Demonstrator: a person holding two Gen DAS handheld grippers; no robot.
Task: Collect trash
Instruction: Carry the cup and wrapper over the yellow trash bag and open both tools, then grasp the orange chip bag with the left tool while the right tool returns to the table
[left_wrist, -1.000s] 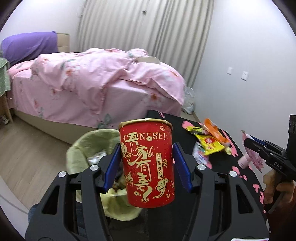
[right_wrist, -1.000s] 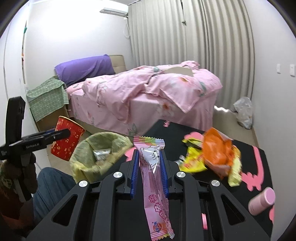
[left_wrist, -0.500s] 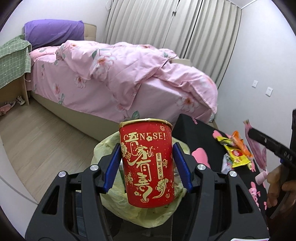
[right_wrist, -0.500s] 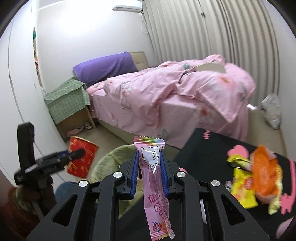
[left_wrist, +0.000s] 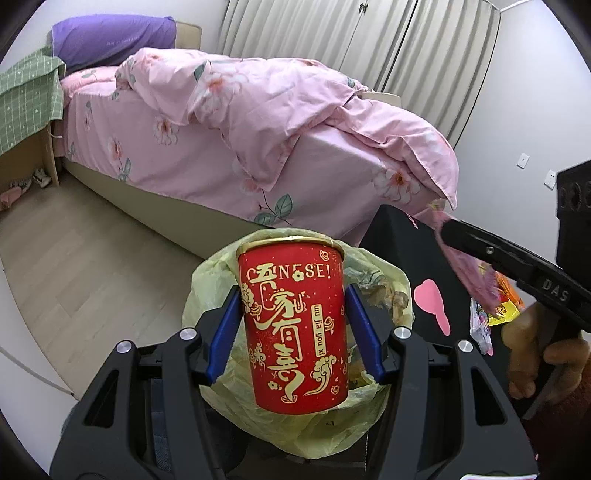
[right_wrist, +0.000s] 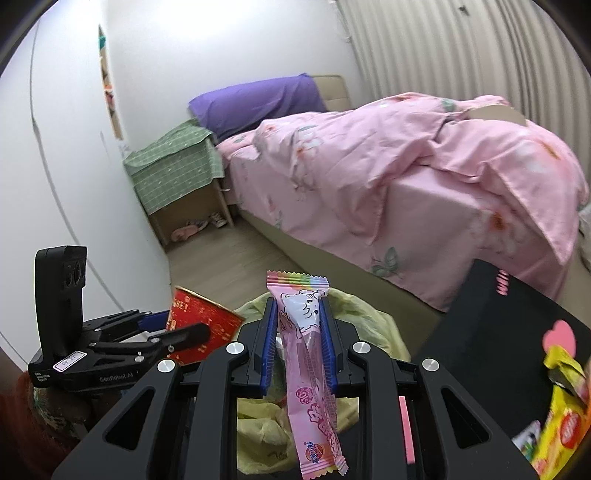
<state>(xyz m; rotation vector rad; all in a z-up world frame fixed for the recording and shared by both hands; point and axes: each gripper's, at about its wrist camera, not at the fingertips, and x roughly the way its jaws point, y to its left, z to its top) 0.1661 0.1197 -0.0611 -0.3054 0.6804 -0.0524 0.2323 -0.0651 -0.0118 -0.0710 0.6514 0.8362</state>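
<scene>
Left wrist: left claw (left_wrist: 291, 328) pinching glossy red paper cup (left_wrist: 293, 325), cylindrical, above crinkled yellow-green bag-lined bin (left_wrist: 210, 284). Right wrist: right claw (right_wrist: 298, 343) clamped on slim pink plastic wrapper (right_wrist: 312, 373) over same bin.

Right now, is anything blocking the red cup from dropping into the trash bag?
Nothing visible. The left gripper holds the red cup just above the open trash bag. The right gripper with its pink wrapper is beside it, not underneath.
</scene>
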